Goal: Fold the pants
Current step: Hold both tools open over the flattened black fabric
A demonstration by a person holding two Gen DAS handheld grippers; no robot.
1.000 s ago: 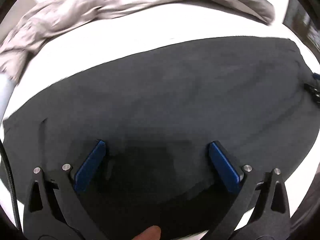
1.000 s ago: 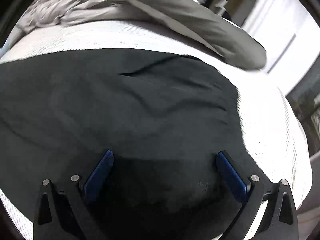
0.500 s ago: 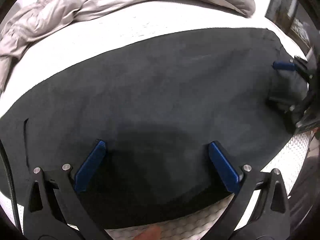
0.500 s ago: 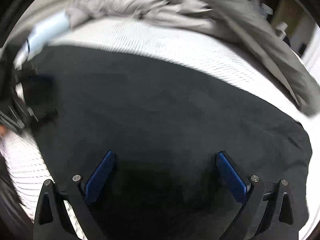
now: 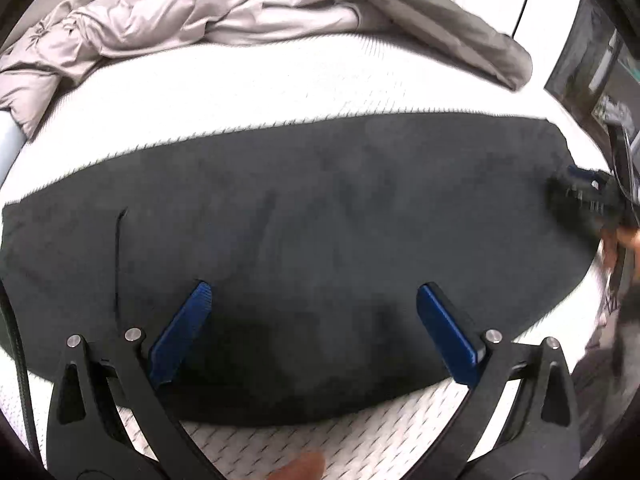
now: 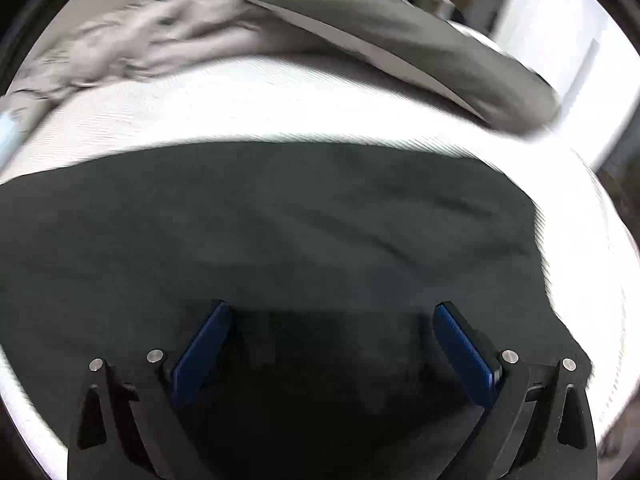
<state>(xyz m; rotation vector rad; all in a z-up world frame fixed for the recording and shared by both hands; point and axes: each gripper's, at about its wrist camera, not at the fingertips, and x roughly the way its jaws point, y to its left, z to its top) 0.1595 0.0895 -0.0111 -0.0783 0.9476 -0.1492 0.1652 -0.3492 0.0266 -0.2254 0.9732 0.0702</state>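
Observation:
Black pants (image 5: 312, 232) lie flat in a long band across the white mattress (image 5: 280, 92). My left gripper (image 5: 312, 300) hovers open over their near edge, blue pads (image 5: 180, 332) wide apart with nothing between them. In the right wrist view the same pants (image 6: 280, 232) fill the middle, and my right gripper (image 6: 332, 320) is open above the dark cloth, holding nothing. The right gripper (image 5: 584, 192) also shows at the far right end of the pants in the left wrist view, blurred.
A crumpled grey duvet (image 5: 192, 16) is heaped along the far side of the bed, with a grey pillow (image 6: 400, 40) beside it. The mattress edge drops away at the right. A fingertip (image 5: 300, 468) shows at the bottom of the left wrist view.
Both grippers have drawn back from the pants, so more white mattress shows. The right wrist view has swung back from left to right. Both grippers stay open.

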